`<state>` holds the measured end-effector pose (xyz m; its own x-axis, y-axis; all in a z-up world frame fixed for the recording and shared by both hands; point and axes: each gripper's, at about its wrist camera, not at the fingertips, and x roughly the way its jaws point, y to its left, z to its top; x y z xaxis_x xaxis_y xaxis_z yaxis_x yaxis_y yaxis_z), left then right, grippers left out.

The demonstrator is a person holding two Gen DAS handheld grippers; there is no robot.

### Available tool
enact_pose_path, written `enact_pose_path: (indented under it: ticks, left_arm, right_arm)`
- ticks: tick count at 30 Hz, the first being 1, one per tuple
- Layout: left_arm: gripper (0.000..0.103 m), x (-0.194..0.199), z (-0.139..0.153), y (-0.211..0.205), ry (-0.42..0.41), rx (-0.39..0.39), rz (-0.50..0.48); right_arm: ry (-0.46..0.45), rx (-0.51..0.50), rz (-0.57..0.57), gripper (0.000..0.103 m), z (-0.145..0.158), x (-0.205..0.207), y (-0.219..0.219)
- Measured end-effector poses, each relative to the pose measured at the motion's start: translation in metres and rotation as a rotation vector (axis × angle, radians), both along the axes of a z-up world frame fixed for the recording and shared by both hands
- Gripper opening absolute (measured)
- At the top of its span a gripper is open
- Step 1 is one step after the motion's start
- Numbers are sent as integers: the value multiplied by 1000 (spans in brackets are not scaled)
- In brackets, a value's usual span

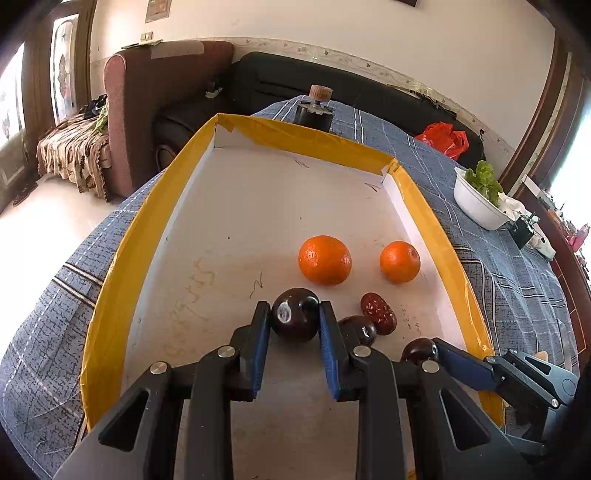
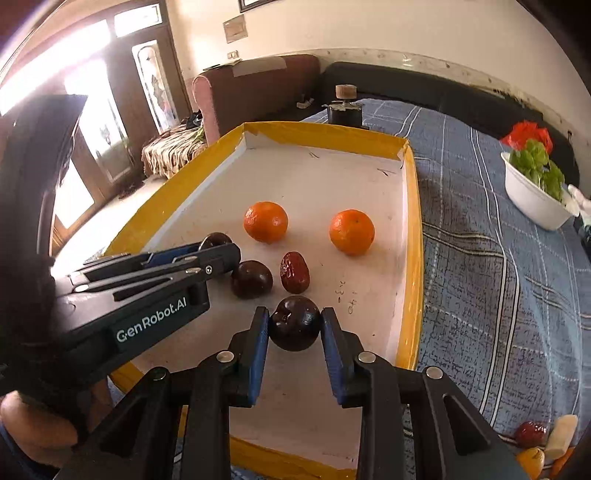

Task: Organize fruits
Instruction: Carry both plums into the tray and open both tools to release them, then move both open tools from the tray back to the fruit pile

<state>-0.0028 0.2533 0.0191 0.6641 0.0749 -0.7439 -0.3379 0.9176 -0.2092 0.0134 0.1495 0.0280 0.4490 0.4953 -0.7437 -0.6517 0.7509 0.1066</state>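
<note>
Small dark glossy plums (image 1: 295,315) (image 2: 295,326), smooth and probably slippery, are each pinched round the middle by the left gripper (image 1: 294,314) and right gripper (image 2: 295,325), best squeezed gently.

Sunlit room: maroon armchair (image 1: 147,107), black sofa (image 1: 332,92), cream wall (image 1: 369,29).

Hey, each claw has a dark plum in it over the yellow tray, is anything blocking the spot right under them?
Nothing visible does. The left claw and right claw each grip a dark plum above bare tray floor; the loose plum and red date lie beyond.
</note>
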Motion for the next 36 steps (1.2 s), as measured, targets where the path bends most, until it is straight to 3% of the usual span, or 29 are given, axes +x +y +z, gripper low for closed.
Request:
enact_pose_path:
  ticks: [9, 14, 23, 36]
  left_arm:
    - [26, -2, 1, -2, -11, 1, -1]
    - [36, -5, 6, -5, -38, 19, 0]
    - [38, -9, 12, -4, -67, 24, 4]
    - [43, -14, 21, -14, -108, 95, -2]
  right_arm:
    - [0, 28, -4, 33, 5, -3, -6]
    - [-8, 55, -8, 36, 11, -7, -11]
    - [-18, 133, -44, 38, 28, -7, -29]
    - [96, 302, -132, 38, 53, 0, -70]
